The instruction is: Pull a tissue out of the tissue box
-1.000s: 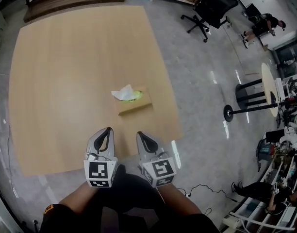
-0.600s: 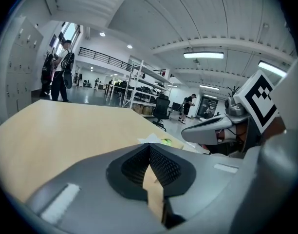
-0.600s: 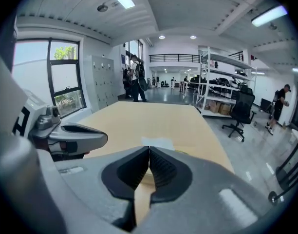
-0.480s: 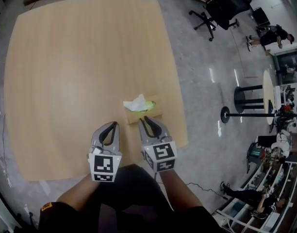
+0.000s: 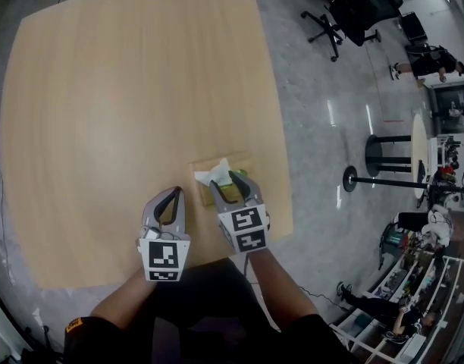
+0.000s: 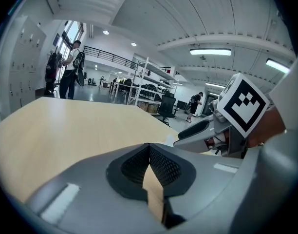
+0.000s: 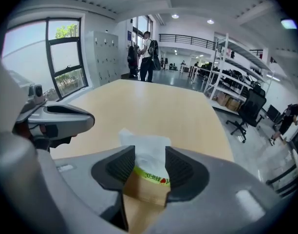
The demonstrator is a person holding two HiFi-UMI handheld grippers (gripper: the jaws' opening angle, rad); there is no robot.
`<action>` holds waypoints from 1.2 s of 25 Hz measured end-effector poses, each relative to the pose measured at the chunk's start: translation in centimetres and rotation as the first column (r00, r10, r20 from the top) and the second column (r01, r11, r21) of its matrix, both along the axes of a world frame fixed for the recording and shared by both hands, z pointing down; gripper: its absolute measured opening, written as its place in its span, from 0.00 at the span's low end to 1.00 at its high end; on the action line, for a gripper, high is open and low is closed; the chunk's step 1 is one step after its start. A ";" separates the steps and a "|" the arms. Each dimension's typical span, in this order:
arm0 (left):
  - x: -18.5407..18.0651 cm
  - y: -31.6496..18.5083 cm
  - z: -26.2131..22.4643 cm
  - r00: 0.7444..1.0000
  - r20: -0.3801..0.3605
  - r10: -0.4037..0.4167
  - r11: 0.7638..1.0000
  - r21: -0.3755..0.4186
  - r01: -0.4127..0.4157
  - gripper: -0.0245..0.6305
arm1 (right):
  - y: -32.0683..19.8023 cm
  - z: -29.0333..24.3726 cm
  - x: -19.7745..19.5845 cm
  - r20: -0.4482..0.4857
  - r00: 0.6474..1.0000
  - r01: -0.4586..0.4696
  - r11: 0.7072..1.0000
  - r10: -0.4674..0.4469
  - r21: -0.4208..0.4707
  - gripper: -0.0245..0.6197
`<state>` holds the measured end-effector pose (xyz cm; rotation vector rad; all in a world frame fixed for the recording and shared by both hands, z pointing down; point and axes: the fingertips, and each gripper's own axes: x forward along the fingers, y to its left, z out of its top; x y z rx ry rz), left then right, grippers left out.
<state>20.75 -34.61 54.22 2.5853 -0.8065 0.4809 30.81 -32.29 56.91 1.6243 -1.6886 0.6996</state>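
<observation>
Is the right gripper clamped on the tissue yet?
No, the jaws of the right gripper have just been opening and stand apart, the tissue between them unpinched.

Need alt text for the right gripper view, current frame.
Jaws of the right gripper, which have just been opening, stand apart around a white tissue poking up from a tan tissue box, not gripping it. The left gripper sits at the left edge, and the wooden table stretches beyond.

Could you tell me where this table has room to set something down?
Bare: the light wooden tabletop left of and beyond the brown tissue box. Crowded: the near right edge, with the left gripper and right gripper, fingers just opened astride the white tissue.
</observation>
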 end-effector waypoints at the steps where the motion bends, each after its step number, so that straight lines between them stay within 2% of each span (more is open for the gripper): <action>1: 0.1 0.2 0.1 1.000 0.003 0.001 1.000 -0.008 -0.001 0.07 | 0.1 0.1 -0.2 0.004 1.000 0.006 1.000 -0.006 -0.016 0.31; 9: 0.8 -0.6 1.7 1.000 0.012 0.009 0.999 -0.045 -0.009 0.07 | -0.2 1.2 -0.6 0.022 1.000 0.010 0.999 -0.008 -0.050 0.28; 14: 1.2 0.1 2.1 1.000 0.014 0.022 0.997 -0.067 -0.021 0.07 | 0.4 1.1 -0.9 0.015 1.000 -0.010 0.998 0.011 -0.056 0.10; 17: 1.3 0.3 2.0 0.999 0.012 0.033 0.997 -0.076 -0.032 0.07 | 0.5 0.5 -0.8 0.018 0.999 -0.033 0.999 0.034 -0.043 0.06; 24: 1.6 1.3 1.3 0.999 0.001 0.048 0.997 -0.068 -0.047 0.07 | 0.8 -2.5 0.6 0.011 0.995 -0.104 0.992 0.104 0.075 0.05; 30: 2.6 2.7 0.4 0.998 -0.005 0.062 0.997 -0.045 -0.062 0.07 | 1.5 -6.7 2.3 0.031 0.987 -0.163 0.960 0.160 0.226 0.05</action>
